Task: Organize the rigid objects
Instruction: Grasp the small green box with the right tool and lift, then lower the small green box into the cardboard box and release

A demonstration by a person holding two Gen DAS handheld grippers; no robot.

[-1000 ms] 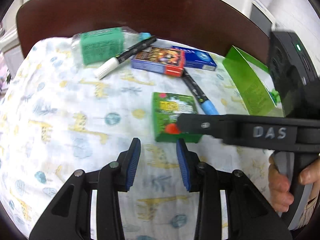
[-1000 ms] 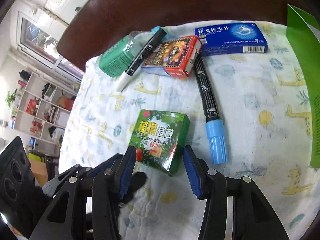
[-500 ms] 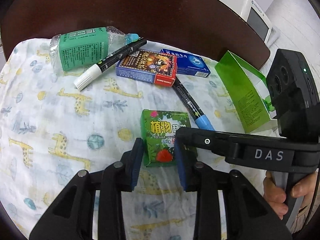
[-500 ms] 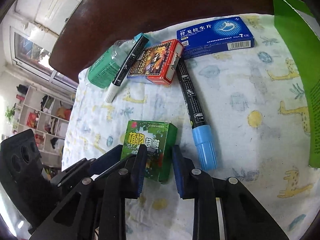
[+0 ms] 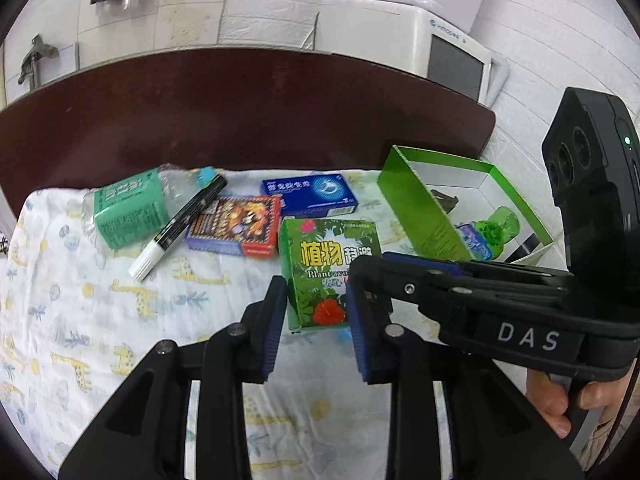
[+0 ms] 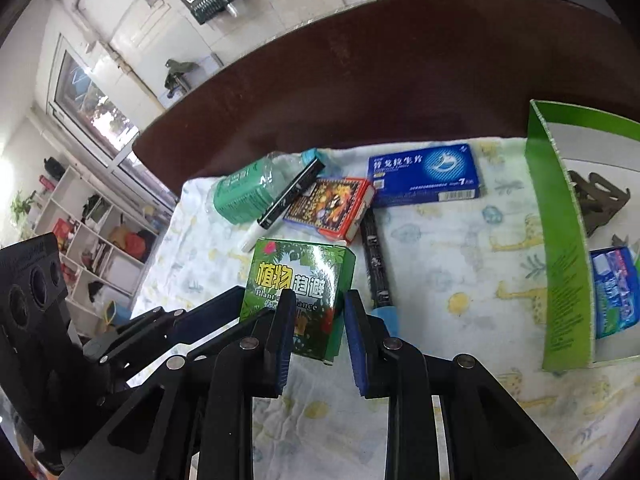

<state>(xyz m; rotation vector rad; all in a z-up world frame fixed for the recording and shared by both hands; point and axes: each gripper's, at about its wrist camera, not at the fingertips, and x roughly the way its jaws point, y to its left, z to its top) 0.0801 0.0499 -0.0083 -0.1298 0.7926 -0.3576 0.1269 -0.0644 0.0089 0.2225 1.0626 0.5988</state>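
A green leaf-printed box is held up off the giraffe-print cloth, tilted upright. My left gripper is shut on its near end. My right gripper is shut on the same box from the other side; its fingers cross in front of the box in the left wrist view. An open green container stands to the right, holding a small green bottle and a blue packet.
On the cloth lie a green-labelled bottle, a white-tipped black marker, a red-and-blue card box, a blue medicine box and a blue-capped marker. Dark table wood lies beyond, then a white wall.
Both grippers closed on the green box and lifted it off the cloth, tipping it upright. Both cameras rose and tilted up, showing the wall and the container's inside.
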